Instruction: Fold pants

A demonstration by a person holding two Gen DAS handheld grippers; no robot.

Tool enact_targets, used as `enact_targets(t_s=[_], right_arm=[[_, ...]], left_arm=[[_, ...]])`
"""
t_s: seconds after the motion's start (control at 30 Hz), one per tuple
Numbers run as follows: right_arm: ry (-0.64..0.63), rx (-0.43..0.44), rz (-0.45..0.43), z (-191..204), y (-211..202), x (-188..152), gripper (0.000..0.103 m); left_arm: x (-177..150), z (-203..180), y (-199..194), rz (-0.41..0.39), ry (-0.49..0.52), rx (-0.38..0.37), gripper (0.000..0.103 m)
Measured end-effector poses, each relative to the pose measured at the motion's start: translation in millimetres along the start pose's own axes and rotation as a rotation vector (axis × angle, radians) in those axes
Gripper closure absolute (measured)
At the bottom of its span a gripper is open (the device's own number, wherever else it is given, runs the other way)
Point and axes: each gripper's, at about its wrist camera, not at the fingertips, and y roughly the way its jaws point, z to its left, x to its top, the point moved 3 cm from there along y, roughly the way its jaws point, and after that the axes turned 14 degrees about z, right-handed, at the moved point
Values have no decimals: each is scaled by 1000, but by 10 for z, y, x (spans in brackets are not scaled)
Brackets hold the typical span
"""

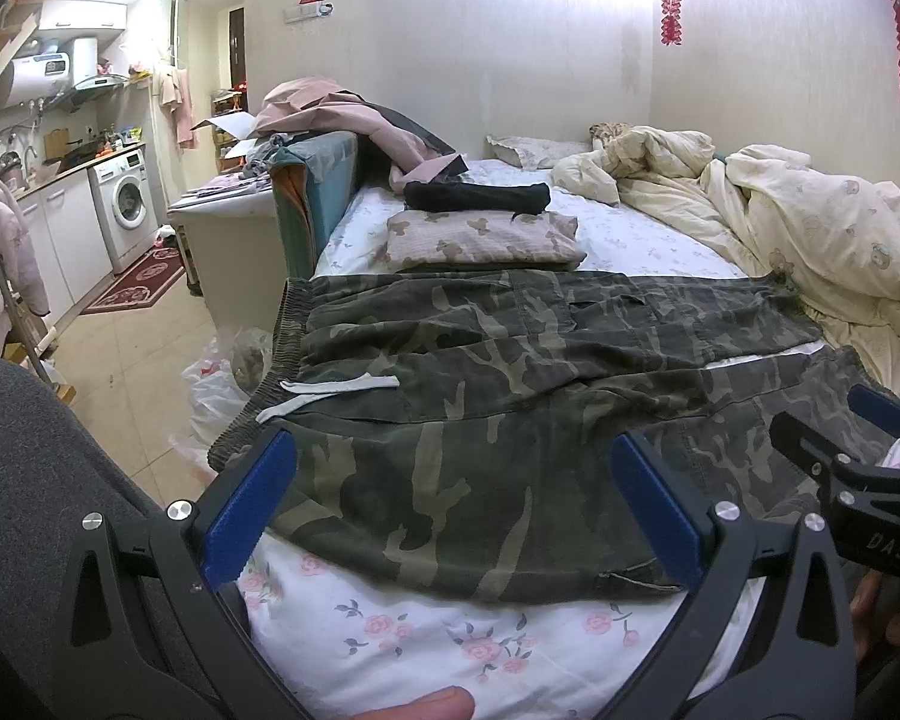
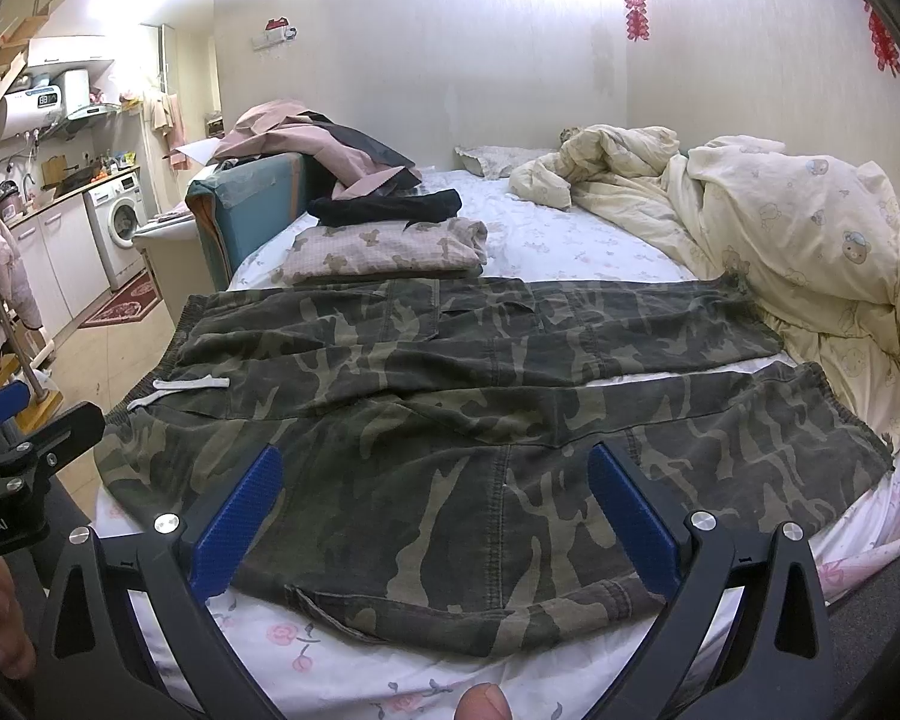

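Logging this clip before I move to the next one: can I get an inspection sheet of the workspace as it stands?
Surface: bed with a white floral sheet.
Job's things: camouflage pants spread flat, unfolded, waistband at the left, white drawstring showing.
Clutter: folded bear-print cloth with a black garment on it behind the pants; rumpled quilt at the right.
Grippers: left gripper and right gripper both open above the pants' near edge, holding nothing.
Cables: nothing seen.
Surroundings: kitchen corner with washing machine; red wall decorations.
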Motion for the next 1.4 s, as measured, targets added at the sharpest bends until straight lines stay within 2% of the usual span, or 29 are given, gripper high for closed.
enact_targets(t_s=[1.4], right_arm=[[0,3,7,4,18,20,0]], left_arm=[[-55,67,-11,3,5,6,0]])
